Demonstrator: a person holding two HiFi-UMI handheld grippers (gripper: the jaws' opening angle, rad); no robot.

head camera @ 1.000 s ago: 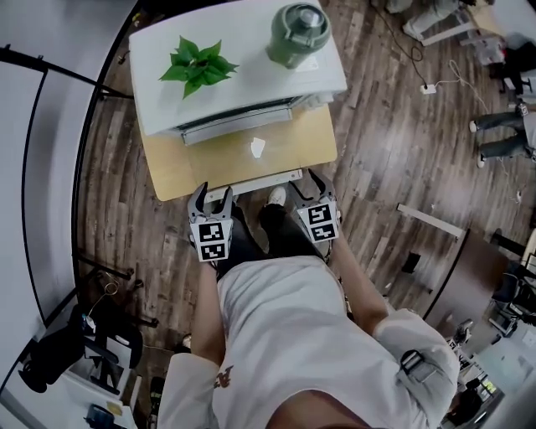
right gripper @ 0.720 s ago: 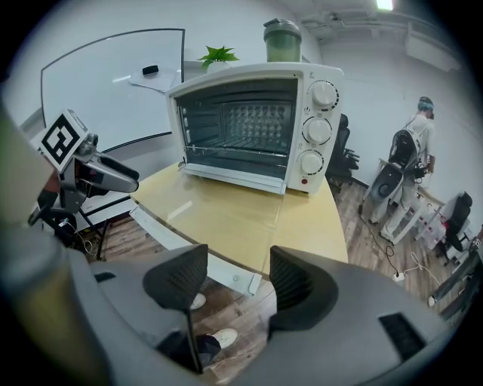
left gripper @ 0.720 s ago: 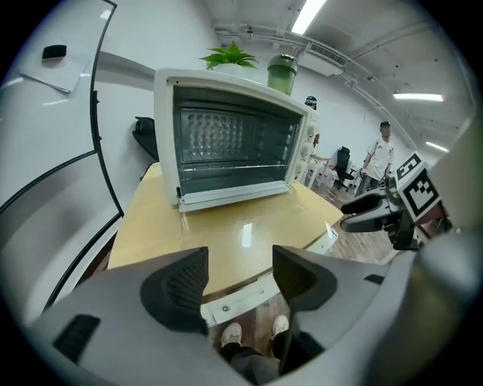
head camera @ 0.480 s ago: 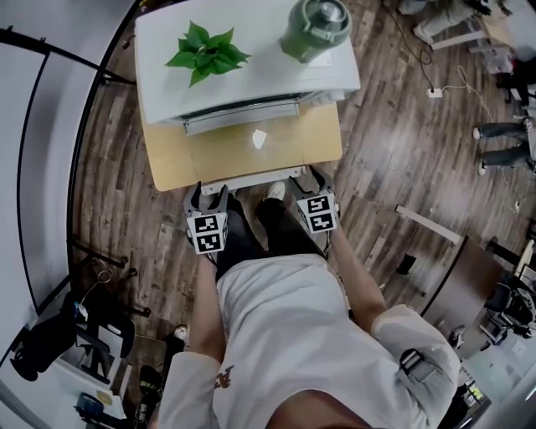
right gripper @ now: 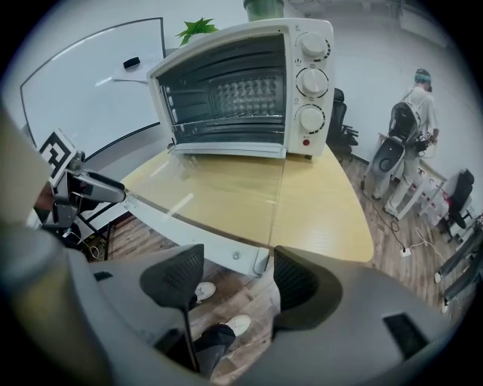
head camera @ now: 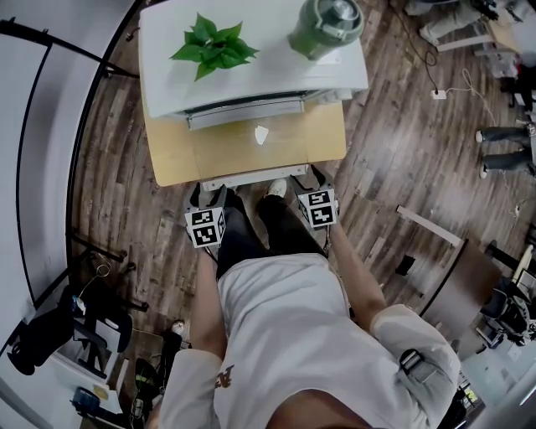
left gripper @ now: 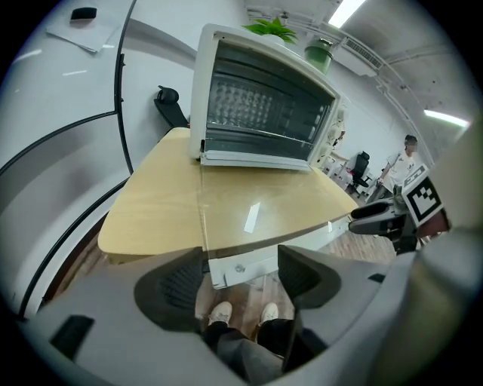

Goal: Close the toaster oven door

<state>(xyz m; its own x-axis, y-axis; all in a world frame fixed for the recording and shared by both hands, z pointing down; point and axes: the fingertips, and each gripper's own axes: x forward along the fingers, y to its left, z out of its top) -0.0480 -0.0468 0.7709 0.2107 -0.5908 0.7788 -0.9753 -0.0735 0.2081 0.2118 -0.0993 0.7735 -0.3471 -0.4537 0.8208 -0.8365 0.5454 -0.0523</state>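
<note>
A white toaster oven (head camera: 251, 59) stands at the back of a small wooden table (head camera: 167, 159). Its glass door (head camera: 251, 138) lies folded down flat, with the pale handle bar (head camera: 251, 178) along its front edge. My left gripper (head camera: 207, 199) is at the bar's left end and my right gripper (head camera: 316, 178) at its right end. In the left gripper view the jaws of my left gripper (left gripper: 238, 283) have just been opening; the bar's end (left gripper: 241, 268) shows between them, untouched. My right gripper (right gripper: 235, 275) is open too, with the bar's other end (right gripper: 253, 260) just beyond its fingertips.
A potted plant (head camera: 213, 46) and a green jar (head camera: 327, 25) sit on top of the oven. The person's shoes (right gripper: 204, 290) show under the table edge. A whiteboard (right gripper: 90, 75) stands to the left, and a person (right gripper: 419, 105) with chairs to the right.
Both grippers have sunk lower against the door's front edge. The left gripper's jaws stand wider apart than before. The door still lies flat.
</note>
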